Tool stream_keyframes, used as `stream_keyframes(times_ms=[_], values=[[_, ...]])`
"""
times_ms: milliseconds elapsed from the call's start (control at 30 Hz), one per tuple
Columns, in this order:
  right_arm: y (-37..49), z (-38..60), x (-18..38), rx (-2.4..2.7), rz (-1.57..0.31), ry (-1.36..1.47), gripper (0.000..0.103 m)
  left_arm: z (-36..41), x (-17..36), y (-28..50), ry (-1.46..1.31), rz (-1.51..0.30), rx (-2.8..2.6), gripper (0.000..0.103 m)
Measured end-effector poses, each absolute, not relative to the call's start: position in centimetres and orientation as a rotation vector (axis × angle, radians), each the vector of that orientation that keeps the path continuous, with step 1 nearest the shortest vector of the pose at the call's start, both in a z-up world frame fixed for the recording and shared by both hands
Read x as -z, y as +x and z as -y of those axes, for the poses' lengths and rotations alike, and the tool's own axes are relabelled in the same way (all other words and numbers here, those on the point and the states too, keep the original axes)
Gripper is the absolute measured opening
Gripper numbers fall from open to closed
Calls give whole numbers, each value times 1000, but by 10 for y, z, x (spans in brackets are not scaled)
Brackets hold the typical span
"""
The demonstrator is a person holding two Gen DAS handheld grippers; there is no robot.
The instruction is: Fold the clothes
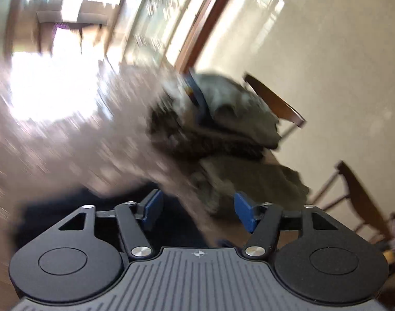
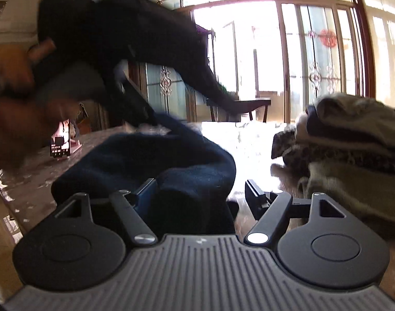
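glossy marbled table underfoot of view, tall wood-framed glass doors at twelve o'clock flooding glare, red ornament on a pane at one o'clock, cream wall at two o'clock, dark wooden chairs at four o'clock

We see a stack of folded clothes on the table, right of the loose garment. That garment lies directly before the right tool. Chairs stand behind the stack.
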State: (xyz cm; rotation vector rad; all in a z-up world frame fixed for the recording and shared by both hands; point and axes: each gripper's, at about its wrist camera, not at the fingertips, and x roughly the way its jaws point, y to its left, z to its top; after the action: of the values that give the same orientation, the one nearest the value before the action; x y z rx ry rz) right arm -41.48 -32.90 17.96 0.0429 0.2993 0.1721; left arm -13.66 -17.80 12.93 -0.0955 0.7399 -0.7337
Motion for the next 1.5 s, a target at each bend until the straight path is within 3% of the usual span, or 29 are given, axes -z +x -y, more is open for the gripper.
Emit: stream_keyframes(times_ms=[167, 200, 267, 400, 533, 733, 833, 933, 1033, 1267, 1500], values=[[-439, 294, -195, -153, -314, 60, 73, 122, -127, -145, 3, -694, 493, 84], [-392, 302, -203, -145, -313, 83, 77, 112, -121, -145, 16, -699, 446, 84], [-401, 305, -214, -89, -289, 100, 83, 96, -107, -144, 25, -721, 374, 84], [-388, 306, -243, -49, -188, 101, 84, 83, -83, -143, -1, -760, 342, 84], [-350, 278, -258, -129, -195, 28, 84, 83, -79, -144, 13, -745, 329, 91], [-240, 249, -227, -185, -402, -66, 83, 88, -66, -136, 35, -748, 332, 94], [-143, 264, -173, -187, -520, -76, 83, 88, -50, -126, 6, -780, 346, 98], [-138, 273, -162, -188, -563, -1, 88, 88, -42, -119, -5, -789, 347, 103], [-158, 280, -162, -174, -596, 63, 101, 89, -40, -120, -4, -781, 347, 103], [-175, 294, -179, -216, -563, 127, 101, 52, -62, -133, -193, -756, 384, 101], [-213, 330, -203, -191, -472, 216, 101, 41, -70, -149, -177, -765, 389, 101]])
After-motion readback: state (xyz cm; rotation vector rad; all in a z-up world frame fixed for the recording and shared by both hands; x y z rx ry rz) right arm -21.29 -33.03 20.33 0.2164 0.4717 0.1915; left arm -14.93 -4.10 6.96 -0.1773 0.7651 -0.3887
